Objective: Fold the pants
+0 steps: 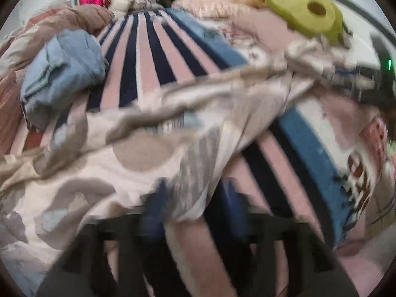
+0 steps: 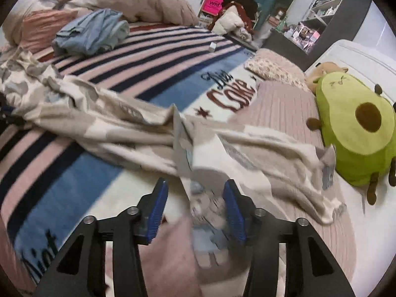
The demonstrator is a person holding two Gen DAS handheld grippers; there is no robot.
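We see the patterned pants [image 2: 138,133] sprawled across the striped blanket [image 2: 158,57], one end bunched between our right gripper [image 2: 195,199] pads, which stand apart, released. Our left gripper [image 1: 193,205] is blurred under the cloth; its grip we cannot tell. An avocado plush [image 2: 356,128] lies nearby.

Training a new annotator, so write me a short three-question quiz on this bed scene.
1. True or false: the pants lie neatly folded.
2. What is between the pads of the right hand-held gripper? A pants fabric; B a plush; C nothing.
3. Fill in: the crumpled garment at the far side of the blanket is light ____.

Key: 1 false, they lie spread out and rumpled; 2 A; 3 blue.
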